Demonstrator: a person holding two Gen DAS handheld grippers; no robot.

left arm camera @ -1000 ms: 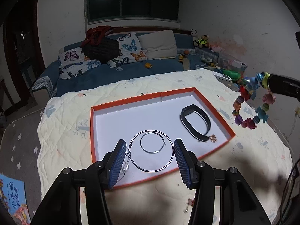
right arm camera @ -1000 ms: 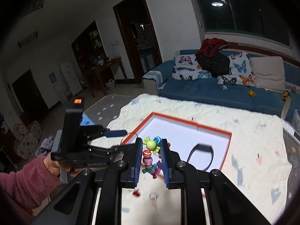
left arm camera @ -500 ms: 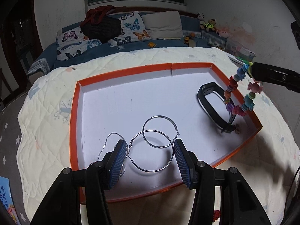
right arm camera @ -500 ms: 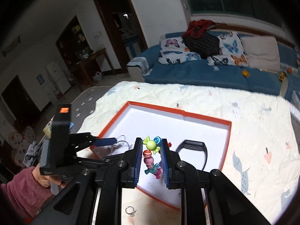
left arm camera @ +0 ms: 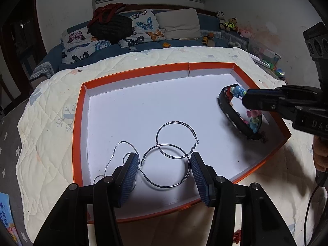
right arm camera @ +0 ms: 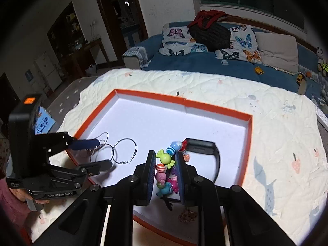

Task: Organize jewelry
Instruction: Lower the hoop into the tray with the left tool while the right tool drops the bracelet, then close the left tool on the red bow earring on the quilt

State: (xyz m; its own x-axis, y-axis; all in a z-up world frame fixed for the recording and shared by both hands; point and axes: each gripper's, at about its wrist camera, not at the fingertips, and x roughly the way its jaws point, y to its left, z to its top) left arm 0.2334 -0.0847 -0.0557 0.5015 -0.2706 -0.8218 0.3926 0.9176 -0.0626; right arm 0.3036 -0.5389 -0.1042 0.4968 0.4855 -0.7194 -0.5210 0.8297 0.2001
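An orange-rimmed white tray (left arm camera: pixel 133 74) (right arm camera: pixel 249 143) lies on a quilted blanket. My left gripper (left arm camera: pixel 165 164) (right arm camera: pixel 102 153) is low over its near side, its pads shut across a large silver hoop earring (left arm camera: pixel 184 176) (right arm camera: pixel 96 155). A smaller hoop (left arm camera: pixel 164 127) (right arm camera: pixel 134 147) overlaps it on the tray floor. A thin silver chain (left arm camera: pixel 121 143) trails by the left finger. My right gripper (right arm camera: pixel 164 153) (left arm camera: pixel 245 100) is shut on a colourful candy-bead bracelet (right arm camera: pixel 164 160) (left arm camera: pixel 253 114), which hangs into the loop of a black wristband (left arm camera: pixel 233 116) (right arm camera: pixel 205 144) at the tray's right end.
A small brownish trinket (left arm camera: pixel 262 138) (right arm camera: pixel 187 215) lies by the wristband near the tray's rim. A red bit (left arm camera: pixel 237 235) sits on the blanket in front of the tray. A blue sofa (right arm camera: pixel 194 61) with butterfly cushions stands behind. A hand (left arm camera: pixel 319 155) holds the right gripper.
Both grippers have come down to the tray. The hoops went from hanging to resting on the tray floor. The bracelet moved from right of the tray down into the wristband's loop.
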